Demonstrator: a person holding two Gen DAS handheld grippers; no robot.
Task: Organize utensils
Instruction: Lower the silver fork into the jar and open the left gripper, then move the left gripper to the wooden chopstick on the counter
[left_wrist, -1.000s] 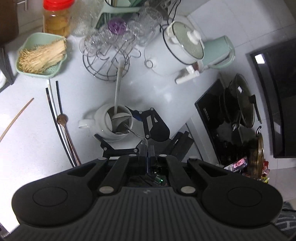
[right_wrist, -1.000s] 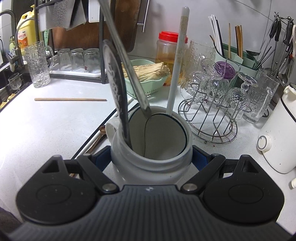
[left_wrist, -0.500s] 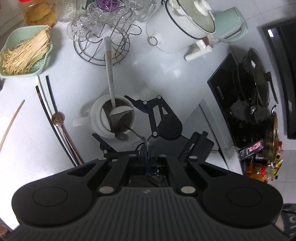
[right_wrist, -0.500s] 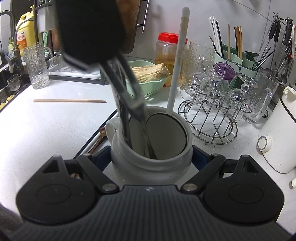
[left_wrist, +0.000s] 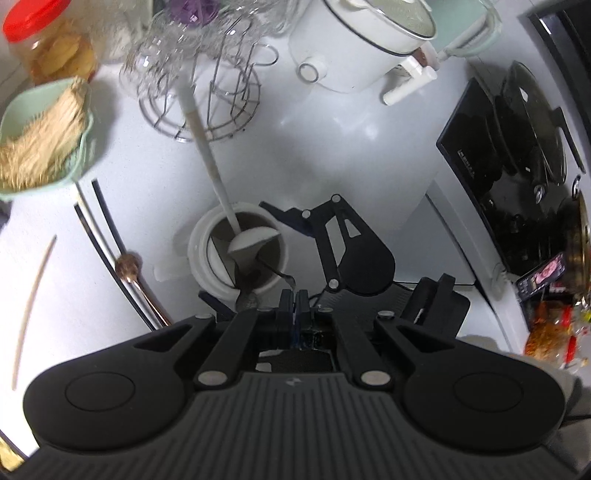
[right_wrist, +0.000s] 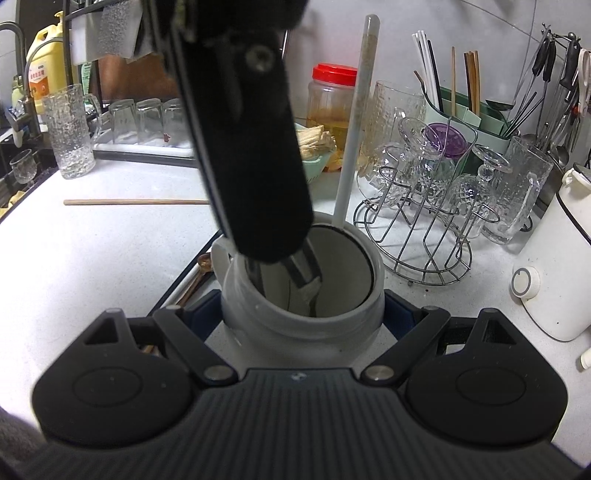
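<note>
Left wrist view, looking steeply down on a white kitchen counter (left_wrist: 332, 155). One white ceramic jug (left_wrist: 236, 254) stands near the middle. Inside it are two utensils: a white long-handled spatula (left_wrist: 207, 147), leaning away toward the far left, and a metal spoon (left_wrist: 273, 275), its handle rising out of the jug's near rim. The left gripper (left_wrist: 294, 302) is pinched narrow on the end of that spoon handle, just above and near the jug's rim. The right gripper (left_wrist: 343, 254) reaches in from the right, and its two blue-padded fingers sit against opposite sides of the jug, clamping it.

Left of the jug, flat on the counter, lie two black chopsticks (left_wrist: 107, 254), one copper-coloured spoon (left_wrist: 129, 266) and, farther left, one single wooden chopstick (left_wrist: 33, 306). At the far left is one green basket (left_wrist: 83, 155) heaped with pale sticks, and one red-lidded jar (left_wrist: 44, 40).

Right wrist view: the jug (right_wrist: 295, 317) fills the near centre between the right gripper's (right_wrist: 299, 314) fingers. The left gripper's black body (right_wrist: 255, 147) comes down from above over the jug's mouth, with the metal spoon (right_wrist: 308, 280) inside. One wire rack (right_wrist: 417, 236) of glasses stands to the right.
</note>
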